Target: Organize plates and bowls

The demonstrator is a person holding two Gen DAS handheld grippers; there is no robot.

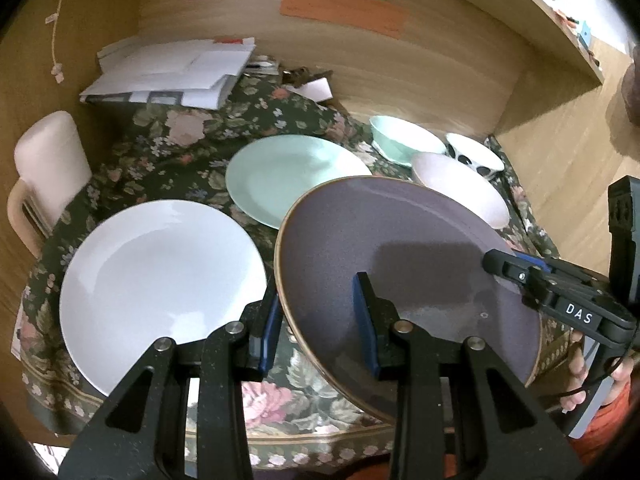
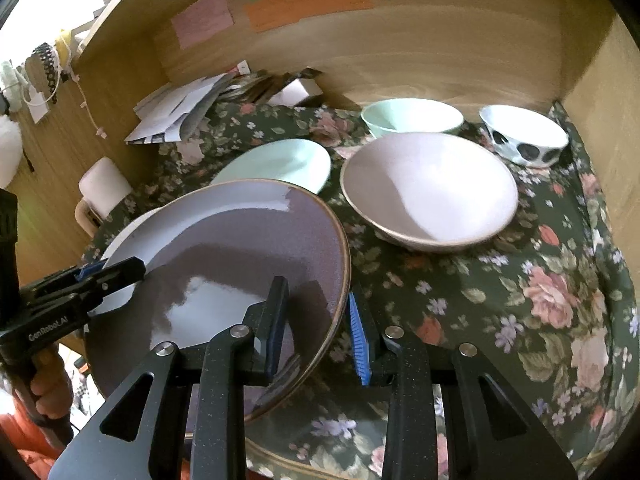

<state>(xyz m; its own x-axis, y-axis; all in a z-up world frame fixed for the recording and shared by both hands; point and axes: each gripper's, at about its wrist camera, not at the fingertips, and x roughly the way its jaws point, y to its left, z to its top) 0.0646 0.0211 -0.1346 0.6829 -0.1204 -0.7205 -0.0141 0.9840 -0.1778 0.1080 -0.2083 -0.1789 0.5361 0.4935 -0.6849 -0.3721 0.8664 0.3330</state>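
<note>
While both grippers clamp the purple plate [image 1: 384,248], only the left wrist view shows the white plate [image 1: 160,264] whole.

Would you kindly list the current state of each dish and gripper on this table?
Purple plate: lifted, tilted, gripped at both edges.
Left gripper: shut on purple plate.
Right gripper: shut on purple plate.
White plate: flat, empty.
Mint plate: flat, empty.
Pink bowl: upright, empty.
Mint bowl: upright.
Spotted bowl: upright.

This looked like a home: a table under a dark floral tablecloth [image 2: 540,280] held everyday plates and bowls, a loose pile of envelopes and papers [image 1: 176,76] lay at upper left, and coloured paper notes [image 1: 340,8] were stuck on the wooden panel behind.
</note>
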